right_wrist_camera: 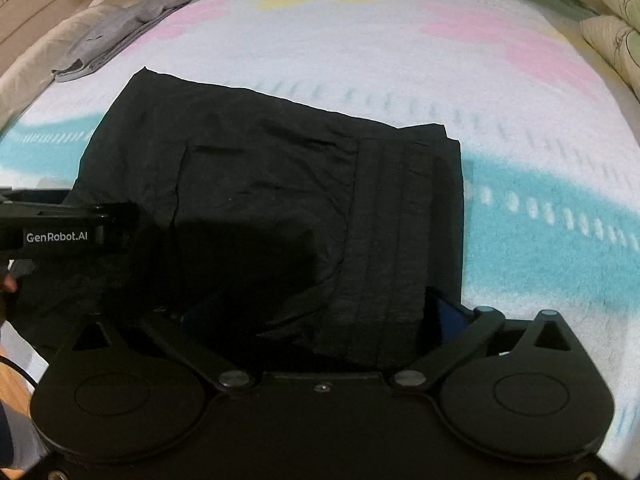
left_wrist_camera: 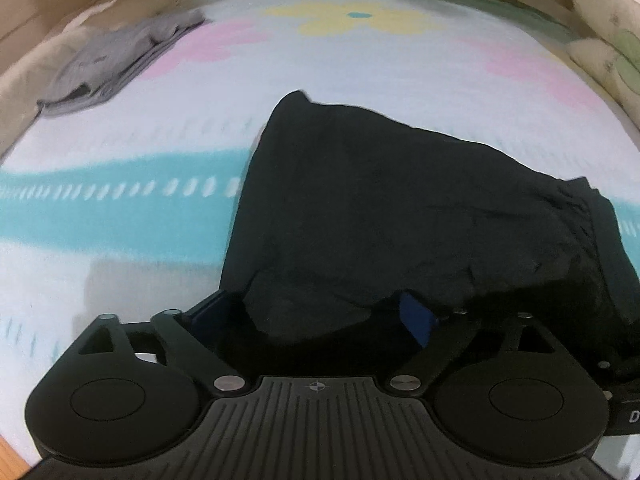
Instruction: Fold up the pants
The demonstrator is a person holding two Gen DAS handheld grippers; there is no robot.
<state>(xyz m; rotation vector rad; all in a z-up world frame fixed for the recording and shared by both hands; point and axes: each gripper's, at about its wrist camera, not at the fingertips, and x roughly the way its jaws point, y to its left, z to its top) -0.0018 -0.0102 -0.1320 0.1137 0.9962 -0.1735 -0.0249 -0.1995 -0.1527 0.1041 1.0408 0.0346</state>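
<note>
Here both claws tilt steeply down over the near edge of the black pants (right_wrist_camera: 280,184), which lie folded into a thick rectangle on the flowered bedspread (left_wrist_camera: 360,52). The left claw (left_wrist_camera: 316,320) stands spread wide, its blue pads on either side of the cloth's near left corner without pinching it. The right claw (right_wrist_camera: 320,316) is likewise released, fingers splayed across the near right edge, where the layered waistband sits. In the right wrist view the left claw's body juts in from the left. A grey garment (left_wrist_camera: 116,60) lies folded at the far left, and pillows (right_wrist_camera: 612,20) sit far right.
</note>
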